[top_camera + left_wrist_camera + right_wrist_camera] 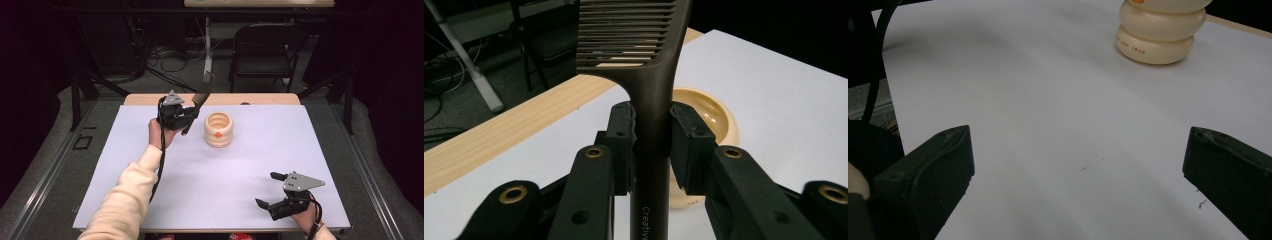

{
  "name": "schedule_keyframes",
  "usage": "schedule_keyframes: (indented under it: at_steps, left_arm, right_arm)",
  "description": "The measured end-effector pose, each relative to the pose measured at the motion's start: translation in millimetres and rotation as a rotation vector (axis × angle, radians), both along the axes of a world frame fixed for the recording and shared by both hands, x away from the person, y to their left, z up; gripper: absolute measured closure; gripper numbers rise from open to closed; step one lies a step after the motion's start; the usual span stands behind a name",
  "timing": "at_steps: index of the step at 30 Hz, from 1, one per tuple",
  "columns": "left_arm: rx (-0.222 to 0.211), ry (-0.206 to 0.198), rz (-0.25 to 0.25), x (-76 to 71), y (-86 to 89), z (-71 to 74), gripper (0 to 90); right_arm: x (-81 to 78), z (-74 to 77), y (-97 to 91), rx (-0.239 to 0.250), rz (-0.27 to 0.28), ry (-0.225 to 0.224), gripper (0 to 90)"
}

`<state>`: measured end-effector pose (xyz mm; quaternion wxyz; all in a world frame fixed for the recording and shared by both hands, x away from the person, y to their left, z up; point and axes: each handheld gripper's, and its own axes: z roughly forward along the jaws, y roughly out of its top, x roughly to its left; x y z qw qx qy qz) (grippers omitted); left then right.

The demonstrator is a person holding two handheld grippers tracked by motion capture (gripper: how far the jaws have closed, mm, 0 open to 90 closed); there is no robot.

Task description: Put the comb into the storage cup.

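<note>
My left gripper [189,116] is raised above the table's far left, shut on the handle of a dark brown comb [200,98]. In the left gripper view the comb [651,75] stands upright between the pads [622,131], teeth at the top. Just right of it sits a cream ribbed cup [218,129] with an orange dot on its side; the same cup [715,118] shows behind the jaws, and again as the cup [1160,34] far off in the right gripper view. My right gripper [270,190] rests near the front right of the table, open and holding nothing.
A white sheet [240,170] covers the table, with a wooden strip [235,99] bare along the far edge. A black folding chair [265,47] and a white table leg [207,50] stand on the floor beyond, among cables.
</note>
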<state>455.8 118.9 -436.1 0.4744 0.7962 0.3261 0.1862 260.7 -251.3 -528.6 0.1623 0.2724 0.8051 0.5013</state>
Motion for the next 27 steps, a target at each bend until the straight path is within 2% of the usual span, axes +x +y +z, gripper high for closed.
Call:
schedule_keyframes:
  at_steps: [3,13,27]
  left_arm:
    - [-0.011,-0.006,0.003,1.3,-2.0,1.1,72.7]
    - [-0.01,-0.016,0.009,3.3,-6.3,4.7,72.7]
    - [-0.028,-0.054,0.012,6.5,-19.5,6.9,72.7]
  right_arm:
    - [0.3,0.0,-0.6,0.0,-0.001,0.002,0.0]
    - [0.7,-0.5,0.0,-0.001,-0.001,0.003,0.0]
    - [0.9,-0.8,0.0,-0.002,-0.002,0.007,0.0]
